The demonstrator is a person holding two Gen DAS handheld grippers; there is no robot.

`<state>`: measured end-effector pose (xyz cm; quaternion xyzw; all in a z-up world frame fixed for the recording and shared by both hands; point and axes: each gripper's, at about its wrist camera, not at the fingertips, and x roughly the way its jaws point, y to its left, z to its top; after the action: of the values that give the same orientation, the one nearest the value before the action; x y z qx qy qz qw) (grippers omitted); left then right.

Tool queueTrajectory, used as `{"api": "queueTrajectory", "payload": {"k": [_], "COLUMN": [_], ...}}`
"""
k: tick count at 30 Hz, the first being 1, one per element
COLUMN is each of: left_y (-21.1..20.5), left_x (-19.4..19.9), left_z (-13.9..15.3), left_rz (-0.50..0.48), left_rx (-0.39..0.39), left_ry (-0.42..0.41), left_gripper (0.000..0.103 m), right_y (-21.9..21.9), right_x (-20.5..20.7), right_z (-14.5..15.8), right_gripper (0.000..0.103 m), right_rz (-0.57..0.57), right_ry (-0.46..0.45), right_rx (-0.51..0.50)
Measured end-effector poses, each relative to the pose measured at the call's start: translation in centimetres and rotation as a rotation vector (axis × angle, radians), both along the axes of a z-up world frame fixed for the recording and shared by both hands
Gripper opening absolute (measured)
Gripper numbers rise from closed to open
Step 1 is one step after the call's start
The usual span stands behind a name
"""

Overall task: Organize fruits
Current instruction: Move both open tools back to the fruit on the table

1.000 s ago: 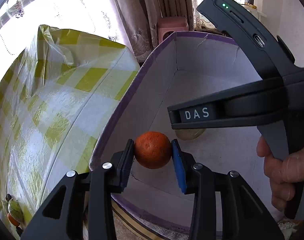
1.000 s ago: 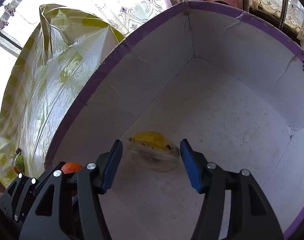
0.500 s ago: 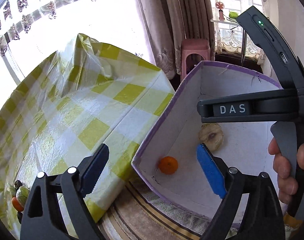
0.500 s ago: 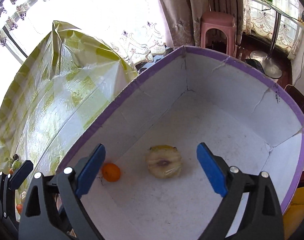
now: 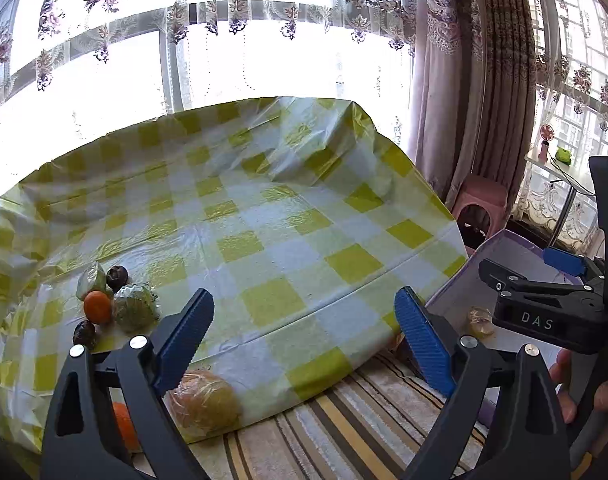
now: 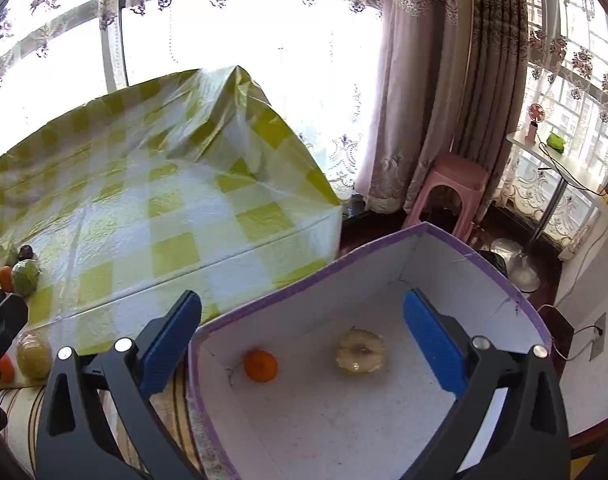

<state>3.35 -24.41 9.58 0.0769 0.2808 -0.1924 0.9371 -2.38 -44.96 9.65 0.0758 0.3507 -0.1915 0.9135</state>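
Resting stem-dimple up, wrapped apple [image 6: 360,351] beside orange [image 6: 261,365], box [image 6: 503,276]

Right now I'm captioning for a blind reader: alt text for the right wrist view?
The open right gripper hovers over a purple-rimmed white box holding a small orange and a plastic-wrapped pale fruit. A yellow checked tablecloth with more fruit lies left.

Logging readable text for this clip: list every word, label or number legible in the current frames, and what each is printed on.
"DAS": white letters on the black body of the right gripper, seen from the left wrist view.
Nothing else is legible: the fruit wrappers, the purple-rimmed box and the checked tablecloth show no readable print.
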Motion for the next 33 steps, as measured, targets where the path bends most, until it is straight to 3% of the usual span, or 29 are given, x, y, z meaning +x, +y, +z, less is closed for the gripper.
{"api": "queueTrajectory", "payload": {"k": [3, 9, 22, 24, 33], "left_y": [3.7, 10.7, 20.1, 20.9, 22.9], "left_x": [-0.2, -0.8, -1.5, -1.5, 0.1], "left_z": [0.4, 0.0, -3.8, -4.2, -6.7], "left_rz": [0.057, 0.154, 0.297, 0.309, 0.343], "left_rx": [-0.052, -0.132, -0.264, -0.287, -0.418], "left_ry": [0.011, 0.061, 0.199, 0.219, 0.369], "left_gripper": [0.089, 0.089, 0.088, 0.081, 0.068], "right_y": [3.0, 8.6, 19.1, 20.1, 22.8], "right_x": [0.4, 1.2, 3.1, 3.4, 5.3], "right_z": [0.2, -0.4, -2.6, -2.9, -4.1], "right_gripper": [0.101, 0.101, 0.101, 0.101, 0.101], "right_rz": [0.065, 0.259, 0.510, 0.540, 0.606], "right_ry": [-0.009, -0.023, 0.079, 0.089, 0.141], "right_rx": [0.027, 0.185, 0.122, 0.102, 0.074]}}
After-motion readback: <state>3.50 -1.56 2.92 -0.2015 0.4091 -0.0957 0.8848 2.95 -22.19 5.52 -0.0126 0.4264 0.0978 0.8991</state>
